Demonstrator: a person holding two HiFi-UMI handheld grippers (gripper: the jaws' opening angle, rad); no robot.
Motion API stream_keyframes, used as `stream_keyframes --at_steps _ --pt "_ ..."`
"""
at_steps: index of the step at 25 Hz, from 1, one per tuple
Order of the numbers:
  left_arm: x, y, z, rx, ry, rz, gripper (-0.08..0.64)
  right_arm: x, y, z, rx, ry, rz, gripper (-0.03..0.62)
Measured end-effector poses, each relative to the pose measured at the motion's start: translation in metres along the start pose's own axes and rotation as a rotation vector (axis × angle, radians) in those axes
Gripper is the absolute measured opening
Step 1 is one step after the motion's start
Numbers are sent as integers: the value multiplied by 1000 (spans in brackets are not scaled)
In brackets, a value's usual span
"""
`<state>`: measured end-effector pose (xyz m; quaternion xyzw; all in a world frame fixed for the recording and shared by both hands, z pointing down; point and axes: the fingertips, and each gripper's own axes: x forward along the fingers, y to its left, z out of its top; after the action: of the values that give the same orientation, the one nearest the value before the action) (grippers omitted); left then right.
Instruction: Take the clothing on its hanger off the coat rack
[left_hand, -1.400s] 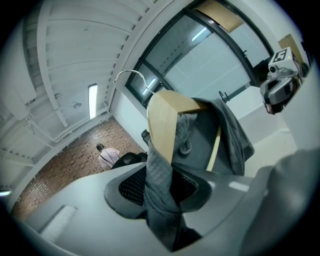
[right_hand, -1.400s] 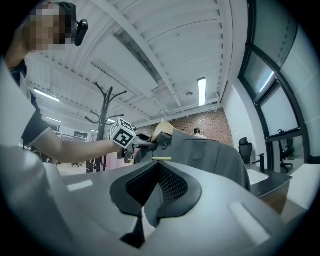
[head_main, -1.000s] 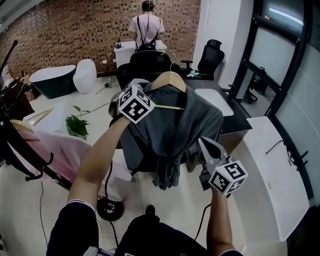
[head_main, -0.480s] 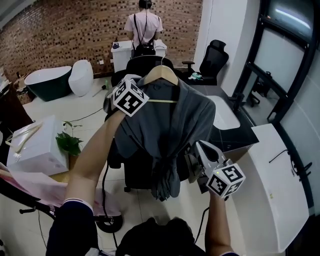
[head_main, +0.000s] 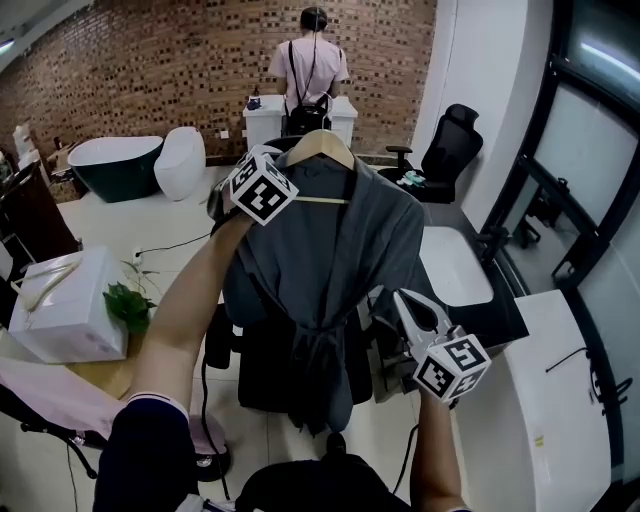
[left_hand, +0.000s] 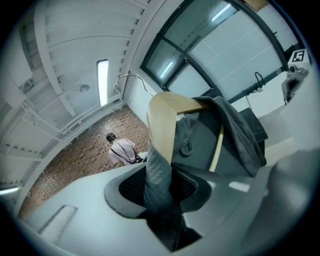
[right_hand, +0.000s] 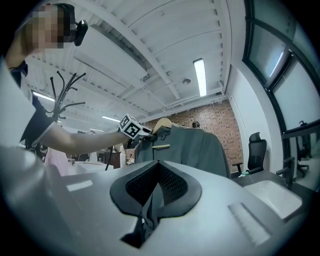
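Observation:
A grey robe hangs on a wooden hanger, held up in the air in front of me. My left gripper is shut on the hanger's left shoulder; in the left gripper view its jaws pinch the grey cloth over the wooden hanger end. My right gripper is beside the robe's lower right edge, apart from it, shut with nothing in it. The coat rack's prongs show far left in the right gripper view, away from the robe.
A pink garment and a black round base lie at lower left. A white box and a plant sit at left. A person stands at the back counter. A white desk runs along the right.
The robe on its hanger has travelled with my left gripper, away from the pink garment and rack, which slid to the lower left of the view. My right gripper kept alongside.

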<state>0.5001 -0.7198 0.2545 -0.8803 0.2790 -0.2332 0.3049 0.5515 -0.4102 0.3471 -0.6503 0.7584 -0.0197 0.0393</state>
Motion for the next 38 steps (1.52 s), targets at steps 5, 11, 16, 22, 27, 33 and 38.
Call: stream_keyframes --at_steps 5,11,16,22,27,33,38 --pt "29 18 7 3 20 28 118 17 -29 -1 13 2 22 0" --pt "49 35 6 13 43 59 118 25 -49 -9 26 14 24 0" --pt "52 35 1 4 32 73 118 29 -52 -19 35 33 29 0" --pt "59 -16 -43 -22 62 2 118 29 -48 -40 57 79 35 0" --pt "64 -73 -90 -43 108 -65 118 25 -44 -62 84 123 27 0" --pt "69 -145 -150 -84 170 -149 106 19 -40 -96 130 196 12 0" --pt "72 -203 -193 -246 201 -213 73 15 -40 -129 180 254 10 0"
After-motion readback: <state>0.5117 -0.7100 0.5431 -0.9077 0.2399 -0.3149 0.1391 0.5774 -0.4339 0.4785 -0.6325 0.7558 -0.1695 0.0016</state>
